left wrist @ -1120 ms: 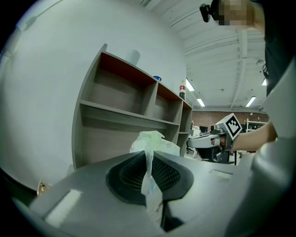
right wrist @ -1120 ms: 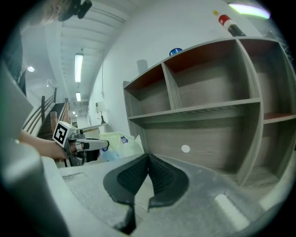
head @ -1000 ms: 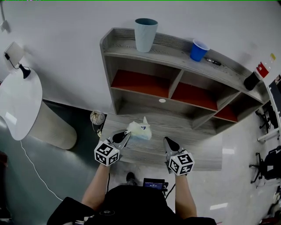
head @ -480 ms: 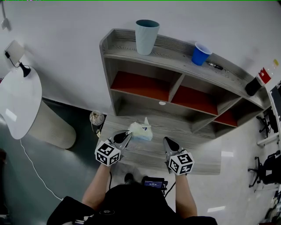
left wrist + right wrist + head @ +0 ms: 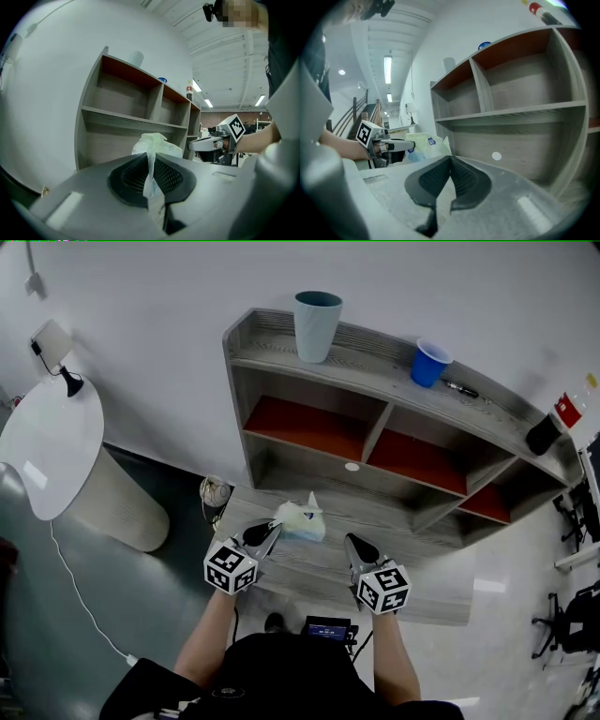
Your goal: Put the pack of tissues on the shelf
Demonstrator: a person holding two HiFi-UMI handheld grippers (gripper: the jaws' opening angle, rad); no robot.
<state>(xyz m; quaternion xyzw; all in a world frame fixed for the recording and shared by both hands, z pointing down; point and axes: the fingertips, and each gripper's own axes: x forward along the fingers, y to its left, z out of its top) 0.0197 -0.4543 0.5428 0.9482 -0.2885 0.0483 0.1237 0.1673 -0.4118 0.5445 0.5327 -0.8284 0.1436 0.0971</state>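
Grip: left gripper [image 5: 271,530] pinching pale-green plastic pack of tissues [image 5: 302,519] by thin wrapper flap, pack hanging over left end of bottom ledge of grey wooden shelf [image 5: 281,334]. Right gripper [image 5: 353,542] jaws sitting together, empty. Risk: flap slipping or tearing, pack dropping short.

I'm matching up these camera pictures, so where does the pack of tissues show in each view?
Head view: pack of tissues near centre.
Left gripper view: pack of tissues low centre, pinched in the left hand-held gripper.
Right gripper view: pack of tissues left of centre.
Shared landmark: the grey shelf unit.
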